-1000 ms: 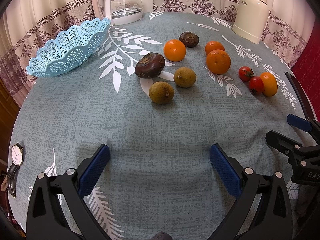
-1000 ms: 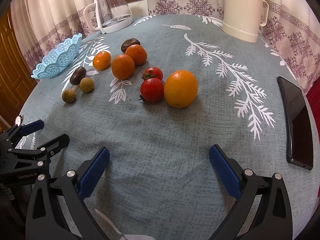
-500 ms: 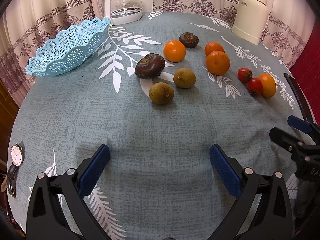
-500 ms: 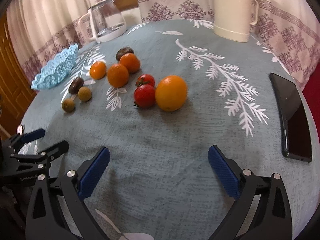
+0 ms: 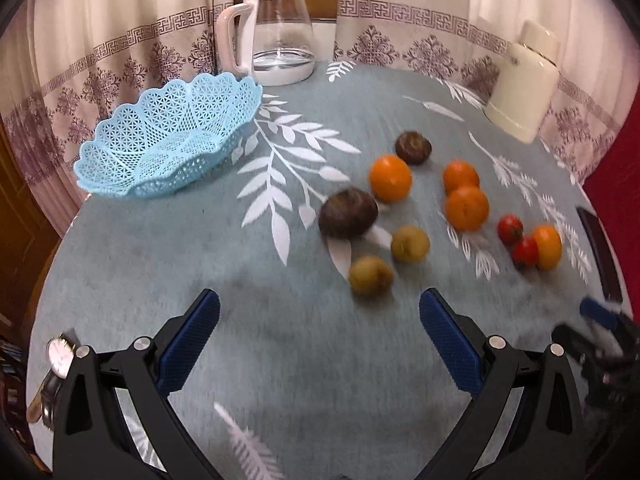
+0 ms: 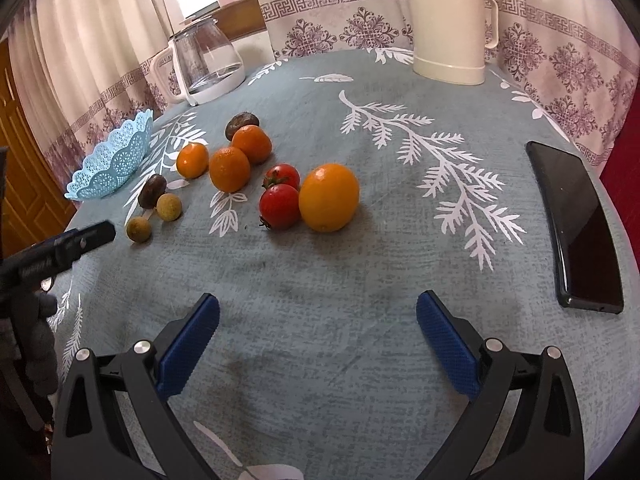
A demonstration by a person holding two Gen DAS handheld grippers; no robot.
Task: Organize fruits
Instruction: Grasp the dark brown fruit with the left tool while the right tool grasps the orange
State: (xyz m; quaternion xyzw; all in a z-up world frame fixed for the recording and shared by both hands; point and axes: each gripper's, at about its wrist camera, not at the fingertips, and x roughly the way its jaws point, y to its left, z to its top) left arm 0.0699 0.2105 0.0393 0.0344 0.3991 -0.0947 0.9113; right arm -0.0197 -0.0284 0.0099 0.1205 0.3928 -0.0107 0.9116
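Loose fruit lies on the grey leaf-print tablecloth (image 5: 168, 248). A big dark fruit (image 5: 348, 213), two tan round fruits (image 5: 371, 275) (image 5: 410, 243), several oranges (image 5: 390, 178) and two tomatoes (image 5: 525, 252) sit ahead and to the right of my left gripper (image 5: 319, 334), which is open and empty. The light blue lattice basket (image 5: 168, 140) stands empty at far left. In the right wrist view a large orange (image 6: 329, 197) and two tomatoes (image 6: 279, 205) lie ahead of my open, empty right gripper (image 6: 318, 336). The basket (image 6: 114, 162) is far to its left.
A glass kettle (image 5: 276, 36) and a cream thermos jug (image 6: 450, 20) stand at the back by the curtains. A black phone (image 6: 576, 224) lies near the right table edge. A wristwatch (image 5: 60, 360) rests at the left edge. The other gripper (image 6: 60, 246) shows at the left.
Both cameras have tilted up and drawn back a little, so the fruit sits lower in the views. The left view is motion-blurred. Both grippers stay open; no fruit has moved.
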